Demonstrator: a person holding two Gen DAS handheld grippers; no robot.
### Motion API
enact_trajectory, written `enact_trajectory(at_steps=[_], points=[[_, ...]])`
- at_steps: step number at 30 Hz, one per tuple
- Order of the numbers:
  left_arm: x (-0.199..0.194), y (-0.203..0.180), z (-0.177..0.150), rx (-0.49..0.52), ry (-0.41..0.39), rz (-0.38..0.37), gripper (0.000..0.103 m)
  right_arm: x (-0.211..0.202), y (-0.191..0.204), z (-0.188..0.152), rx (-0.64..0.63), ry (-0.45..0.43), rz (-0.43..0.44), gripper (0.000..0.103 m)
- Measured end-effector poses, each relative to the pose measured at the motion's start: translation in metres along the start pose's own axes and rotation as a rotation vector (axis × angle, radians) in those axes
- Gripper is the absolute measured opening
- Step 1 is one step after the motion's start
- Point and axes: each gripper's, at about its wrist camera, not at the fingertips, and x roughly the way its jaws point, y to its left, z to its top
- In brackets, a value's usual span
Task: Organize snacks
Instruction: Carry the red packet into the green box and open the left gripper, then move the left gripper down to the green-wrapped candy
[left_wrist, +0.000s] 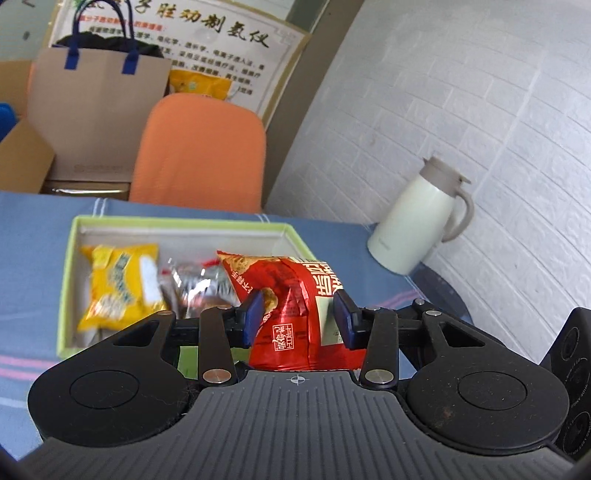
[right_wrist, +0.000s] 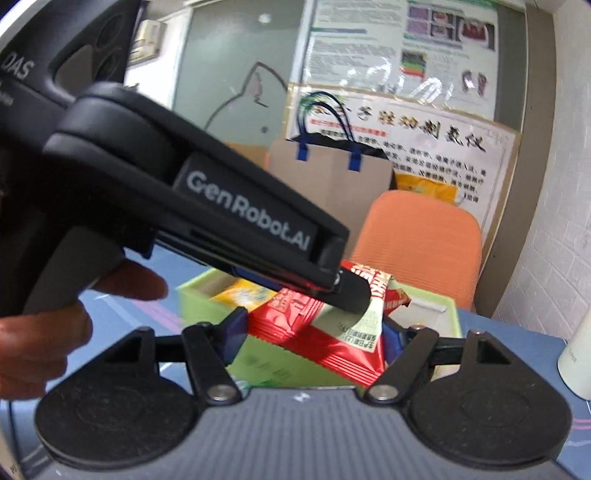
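now left gripper (left_wrist: 299, 314) pinching red snack packet (left_wrist: 295, 302); right gripper (right_wrist: 314, 332) half-spread around same packet, contact unclear.

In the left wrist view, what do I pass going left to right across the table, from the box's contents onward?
Yellow snack packet in the light green open box → clear-wrapped dark snack → crinkled red foil snack bag pinched between the left gripper fingers → cream thermos jug with beige lid and handle.

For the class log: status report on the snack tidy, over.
Left gripper and right gripper both clamp red snack packet. Held above green box. Nothing blocking.
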Motion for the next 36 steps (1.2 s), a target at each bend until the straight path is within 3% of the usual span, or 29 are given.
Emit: enact_trajectory(at_steps=[7, 10, 13, 18, 21, 25, 28, 33, 36], points=[[0.093, 0.009, 0.027, 0.015, 0.063, 0.065, 0.021, 0.070, -0.051, -0.002, 0.027, 0.090, 0.006, 0.078], [0.104, 0.010, 0.026, 0.048, 0.052, 0.120, 0.042, 0.075, -0.062, -0.002, 0.063, 0.078, 0.006, 0.081], [0.083, 0.009, 0.025, 0.052, 0.004, 0.097, 0.050, 0.046, -0.068, 0.001, 0.089, -0.006, -0.011, 0.093], [0.022, 0.002, 0.011, 0.044, -0.087, 0.057, 0.063, -0.014, -0.047, -0.012, 0.086, -0.089, -0.040, 0.093], [-0.011, 0.003, -0.012, 0.036, -0.115, 0.052, 0.068, -0.029, -0.028, -0.025, 0.095, -0.089, 0.006, 0.093], [-0.033, 0.015, -0.051, 0.008, -0.086, 0.063, 0.068, -0.018, 0.012, -0.045, 0.079, 0.004, 0.093, 0.093], [-0.022, 0.035, -0.068, -0.054, 0.002, 0.074, 0.064, -0.001, 0.037, -0.056, 0.075, 0.085, 0.160, 0.093], [0.017, 0.076, -0.069, -0.196, 0.159, -0.001, 0.044, 0.032, 0.055, -0.059, 0.039, 0.176, 0.149, 0.093], [0.038, 0.090, -0.071, -0.243, 0.222, -0.004, 0.035, 0.048, 0.050, -0.058, 0.050, 0.209, 0.165, 0.093]])
